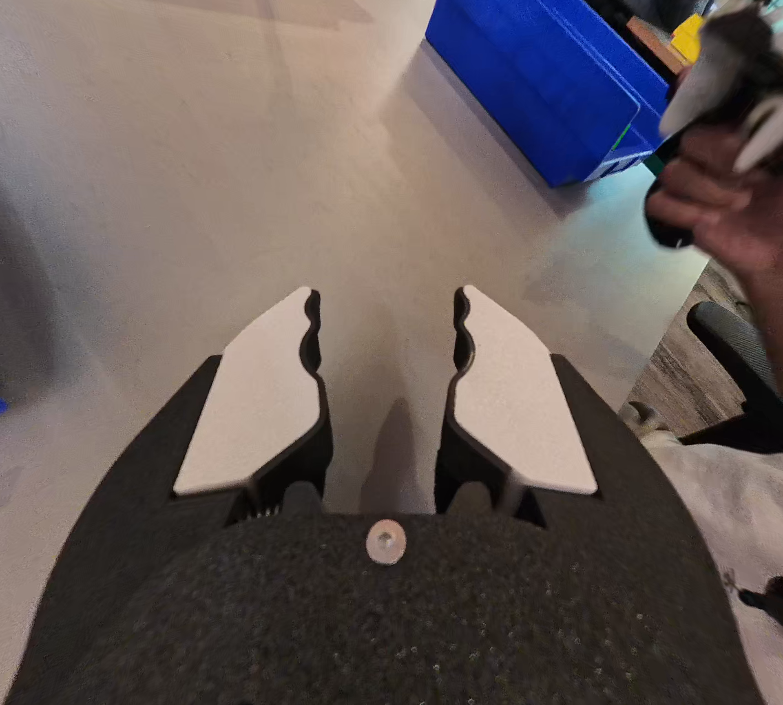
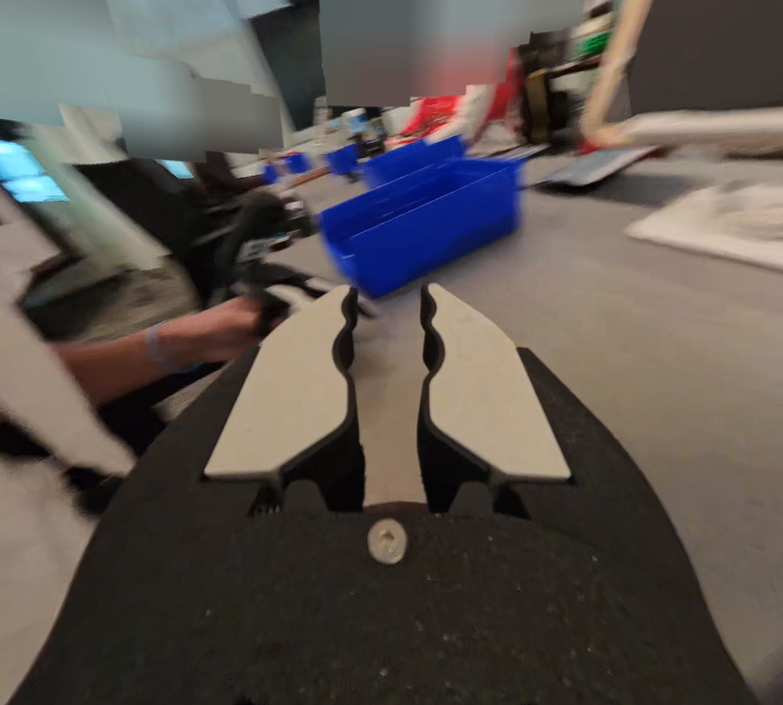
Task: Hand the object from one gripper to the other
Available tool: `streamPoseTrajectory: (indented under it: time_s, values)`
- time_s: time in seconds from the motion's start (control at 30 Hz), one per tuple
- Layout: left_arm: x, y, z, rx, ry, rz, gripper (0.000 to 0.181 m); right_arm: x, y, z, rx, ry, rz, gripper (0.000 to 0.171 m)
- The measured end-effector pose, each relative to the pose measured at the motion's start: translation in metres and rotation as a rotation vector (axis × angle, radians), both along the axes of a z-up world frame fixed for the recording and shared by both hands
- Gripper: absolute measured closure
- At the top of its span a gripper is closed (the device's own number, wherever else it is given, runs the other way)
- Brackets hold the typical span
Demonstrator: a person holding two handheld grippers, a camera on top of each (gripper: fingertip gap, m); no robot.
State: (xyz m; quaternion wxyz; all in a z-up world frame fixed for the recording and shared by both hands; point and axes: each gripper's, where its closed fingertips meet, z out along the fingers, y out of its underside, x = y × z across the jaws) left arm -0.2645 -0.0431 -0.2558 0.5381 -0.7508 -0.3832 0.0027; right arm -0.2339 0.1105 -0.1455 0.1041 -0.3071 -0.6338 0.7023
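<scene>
Both jaws apart, gripping nothing: left gripper [image 1: 386,303], right gripper [image 2: 386,299]. Blue bin [image 1: 538,62] on grey bench [image 1: 212,176]. Divider inside visible only from right wrist.

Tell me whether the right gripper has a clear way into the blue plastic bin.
Probably yes: the right gripper is open and empty, and bare grey table lies between it and the blue plastic bin, whose top is open.

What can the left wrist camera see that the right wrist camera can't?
Only the left wrist view shows the floor and a dark chair past the table edge. Only the right wrist view looks into the blue bin, with more blue bins behind. Both show the grey table, that bin, and the open, empty left gripper and right gripper.
</scene>
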Motion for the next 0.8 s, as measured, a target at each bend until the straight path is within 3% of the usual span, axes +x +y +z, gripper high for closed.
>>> streamPoseTrajectory:
  time_s: [0.1,0.2,0.4,0.5,0.6,0.7,0.8]
  values:
    - [0.004,0.002,-0.001,-0.005,-0.019,-0.046,0.123,0.008,-0.028,-0.035,-0.094,-0.135,0.099,0.140]
    - [0.006,0.002,0.005,0.001,0.024,-0.076,0.123,0.009,-0.033,-0.043,-0.125,-0.187,0.165,0.145]
    - [0.006,-0.011,0.035,-0.022,0.131,-0.081,0.128,-0.004,-0.032,-0.065,0.082,-0.136,0.104,0.139]
    - [-0.008,-0.047,0.051,-0.141,0.112,-0.060,0.125,0.002,-0.038,-0.072,0.107,-0.166,0.128,0.138]
    - [-0.057,-0.107,0.062,-0.361,0.070,0.084,0.125,0.008,-0.044,-0.079,0.160,-0.166,0.150,0.138]
    - [-0.108,-0.165,0.045,-0.612,-0.083,0.188,0.116,0.014,-0.051,-0.082,0.189,-0.168,0.177,0.138]
    - [-0.154,-0.192,0.021,-0.723,-0.168,0.240,0.116,0.019,-0.055,-0.083,0.196,-0.168,0.200,0.138]
